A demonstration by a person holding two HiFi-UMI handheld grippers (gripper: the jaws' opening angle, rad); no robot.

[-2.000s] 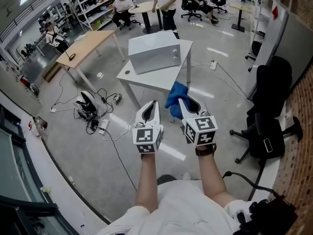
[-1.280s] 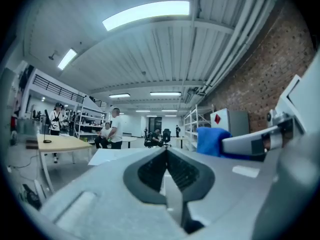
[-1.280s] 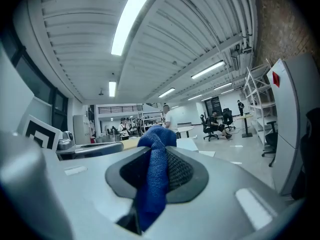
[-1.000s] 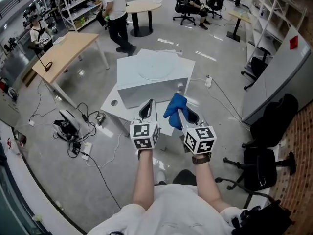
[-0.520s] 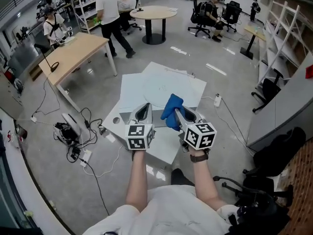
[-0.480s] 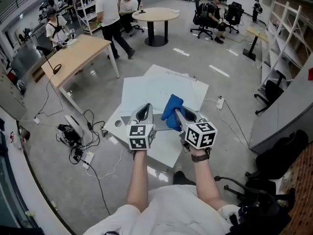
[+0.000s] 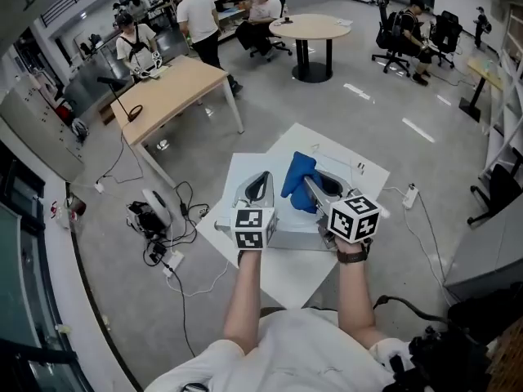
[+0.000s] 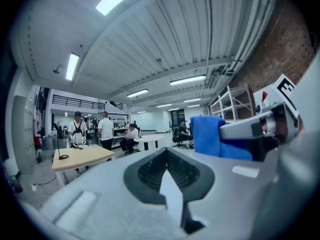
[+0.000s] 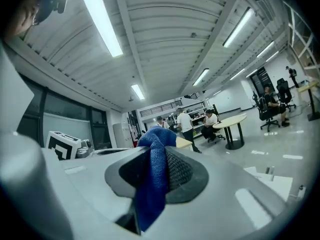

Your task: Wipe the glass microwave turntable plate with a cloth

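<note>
A white microwave (image 7: 234, 188) stands on a white table (image 7: 364, 178) directly below both grippers in the head view. Its top is mostly hidden by them, and I cannot make out the glass turntable plate. My right gripper (image 7: 309, 183) (image 9: 156, 145) is shut on a blue cloth (image 7: 297, 180) (image 9: 154, 179), which bunches up above the jaws and hangs below them. My left gripper (image 7: 260, 180) (image 8: 168, 153) is held beside it, jaws together with nothing between them. The blue cloth (image 8: 207, 135) also shows at the right of the left gripper view.
A wooden table (image 7: 173, 93) stands to the far left and a round table (image 7: 315, 28) behind. Several people are at the back. Cables and a device (image 7: 154, 216) lie on the floor left of the white table. A power strip (image 7: 411, 196) lies on the right.
The white table and microwave have come closer and now lie right under the grippers. Both grippers keep the same pose, the cloth still in the right one.
</note>
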